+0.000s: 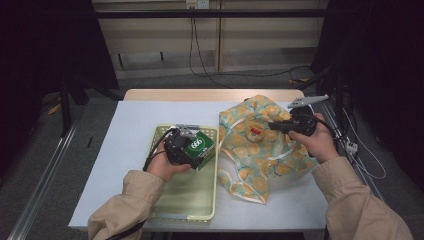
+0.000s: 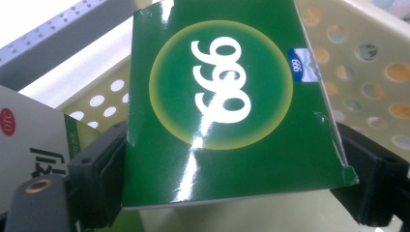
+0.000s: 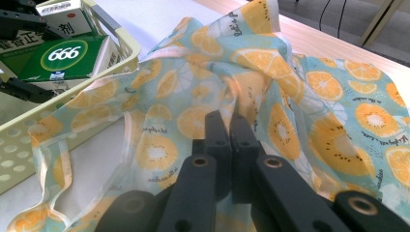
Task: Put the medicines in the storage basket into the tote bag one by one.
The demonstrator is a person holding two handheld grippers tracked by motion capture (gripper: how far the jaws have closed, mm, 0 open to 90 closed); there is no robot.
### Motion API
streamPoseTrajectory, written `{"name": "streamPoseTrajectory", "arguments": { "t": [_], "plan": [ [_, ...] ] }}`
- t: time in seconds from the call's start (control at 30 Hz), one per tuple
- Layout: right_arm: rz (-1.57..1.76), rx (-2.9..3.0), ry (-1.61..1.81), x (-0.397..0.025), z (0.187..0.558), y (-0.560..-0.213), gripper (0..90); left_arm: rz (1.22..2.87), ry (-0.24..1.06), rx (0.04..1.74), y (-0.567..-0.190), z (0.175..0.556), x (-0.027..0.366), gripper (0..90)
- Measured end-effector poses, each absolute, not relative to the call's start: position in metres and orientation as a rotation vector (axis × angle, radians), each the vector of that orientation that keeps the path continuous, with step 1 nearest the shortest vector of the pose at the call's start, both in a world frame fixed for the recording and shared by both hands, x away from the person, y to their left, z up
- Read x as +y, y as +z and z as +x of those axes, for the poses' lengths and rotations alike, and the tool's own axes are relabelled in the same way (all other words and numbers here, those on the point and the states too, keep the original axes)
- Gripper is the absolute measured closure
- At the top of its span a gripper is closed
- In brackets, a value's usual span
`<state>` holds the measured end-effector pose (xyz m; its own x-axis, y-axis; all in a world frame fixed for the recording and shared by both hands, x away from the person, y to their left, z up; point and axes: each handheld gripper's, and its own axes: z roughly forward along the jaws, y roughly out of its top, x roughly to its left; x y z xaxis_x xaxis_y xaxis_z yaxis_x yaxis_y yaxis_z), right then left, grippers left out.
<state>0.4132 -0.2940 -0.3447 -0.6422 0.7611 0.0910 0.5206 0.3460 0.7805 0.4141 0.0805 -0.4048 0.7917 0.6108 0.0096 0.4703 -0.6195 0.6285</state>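
Two grippers are engaged. The left gripper [image 1: 192, 150] is held over the upper part of the pale yellow perforated basket [image 1: 185, 207], its jaws clamped on the two opposite side edges of the green "999" medicine box [image 2: 227, 106]. In the left gripper view the box lies flat between the jaws, its long axis running away from the hand toward the basket's far wall; one near corner is seen to be torn. A second box, white with a red mark [image 2: 29, 140], lies just beside it in the basket.

The right gripper [image 3: 231, 126] is well apart from the box, to its right; its jaws are pressed together on a fold of the orange-print fabric bag [image 3: 309, 111], apparently pinching an edge, though the mouth of the bag cannot be made out. The bag lies crumpled on the white table [image 1: 135, 125], touching the basket's right wall.

Judgement: the box lies left of the bag, so the left hand is the nearer. The basket wall and the bag's slack folds stand between.
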Motion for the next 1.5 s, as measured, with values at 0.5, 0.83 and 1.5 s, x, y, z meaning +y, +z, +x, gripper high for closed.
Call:
{"name": "streamPoseTrajectory", "arguments": {
  "t": [0.5, 0.83, 1.5],
  "plan": [
    [1.149, 2.325, 1.193, -0.296, 0.413, -0.348, 89.8, 2.324, 0.280, 0.806, -0.378, 0.409, 0.088, 16.3],
    [1.147, 2.324, 1.190, -0.295, 0.412, -0.348, 89.8, 2.319, 0.242, 0.787, -0.350, 0.408, 0.094, 16.3],
    [1.144, 2.323, 1.196, -0.294, 0.413, -0.346, 89.9, 2.217, 0.204, 0.725, -0.290, 0.411, 0.084, 16.4]
  ]
}}
